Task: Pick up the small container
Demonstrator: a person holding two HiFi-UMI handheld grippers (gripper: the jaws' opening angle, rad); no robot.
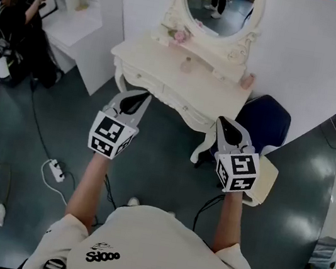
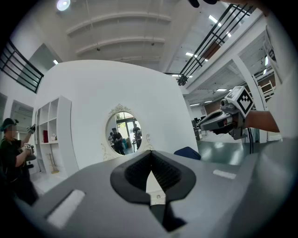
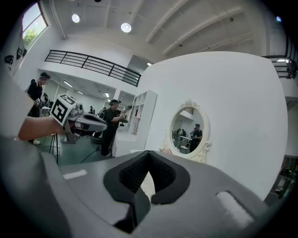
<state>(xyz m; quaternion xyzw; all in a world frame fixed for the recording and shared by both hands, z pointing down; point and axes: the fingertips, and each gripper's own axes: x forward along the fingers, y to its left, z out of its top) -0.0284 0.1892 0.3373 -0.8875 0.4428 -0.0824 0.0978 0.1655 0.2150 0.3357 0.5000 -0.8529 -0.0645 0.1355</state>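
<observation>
A white dressing table point(image 1: 165, 73) with an oval mirror point(image 1: 219, 2) stands ahead of me. Two small pinkish containers sit on its top, one near the middle point(image 1: 186, 65) and one at the right end point(image 1: 247, 81). My left gripper point(image 1: 137, 100) hovers over the floor just short of the table's front edge, jaws shut and empty. My right gripper point(image 1: 229, 129) is held level with it, by the table's right corner, also shut and empty. In the left gripper view the jaws point(image 2: 150, 154) meet at the tips; the right gripper view shows the same point(image 3: 148, 155).
A dark blue chair point(image 1: 264, 121) and a cream cushion point(image 1: 267, 179) stand right of the table, beside my right gripper. A power strip point(image 1: 56, 171) and cable lie on the dark floor at left. A person point(image 1: 12, 15) stands by white shelves point(image 1: 81, 7) at far left.
</observation>
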